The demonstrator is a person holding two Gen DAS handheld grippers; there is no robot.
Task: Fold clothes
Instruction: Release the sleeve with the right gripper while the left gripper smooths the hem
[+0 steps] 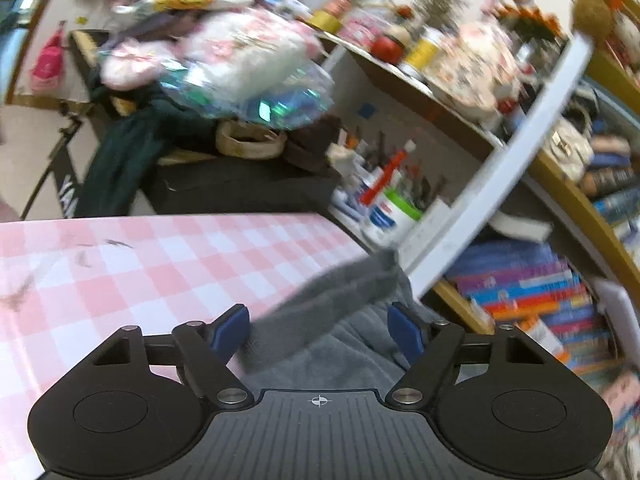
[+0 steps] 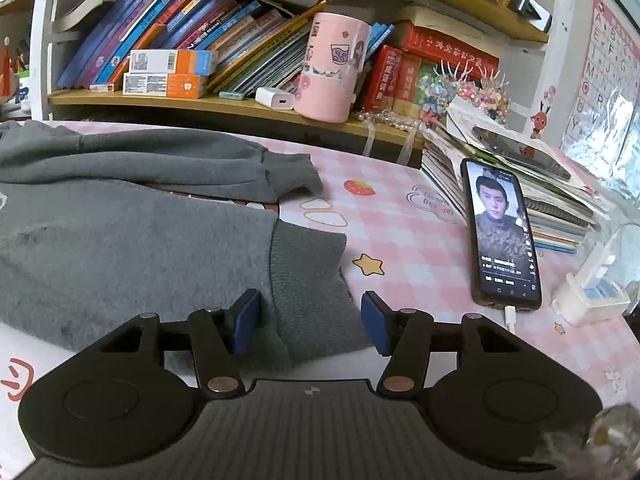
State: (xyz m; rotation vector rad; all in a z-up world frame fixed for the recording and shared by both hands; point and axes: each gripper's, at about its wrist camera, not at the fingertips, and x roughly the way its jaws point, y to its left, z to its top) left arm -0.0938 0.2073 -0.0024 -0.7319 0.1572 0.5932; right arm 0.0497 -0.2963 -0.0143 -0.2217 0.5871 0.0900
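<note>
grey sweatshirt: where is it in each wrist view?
Left wrist: grey sweatshirt bottom centre, between the blue pads, a fold rising right.
Right wrist: fills the left half, ribbed hem between the pads.
Shared landmark: pink checked tablecloth.

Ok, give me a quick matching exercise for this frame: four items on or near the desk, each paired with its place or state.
Items:
1. grey sweatshirt
2. phone
3. pink cup
4. white charger block

Places or states:
A. propped against a stack of notebooks, screen lit
B. lying flat on the shelf beside the cup
C. spread over the pink checked table
D. standing upright on the shelf before the books

Pairs: 1-C, 2-A, 3-D, 4-B
</note>
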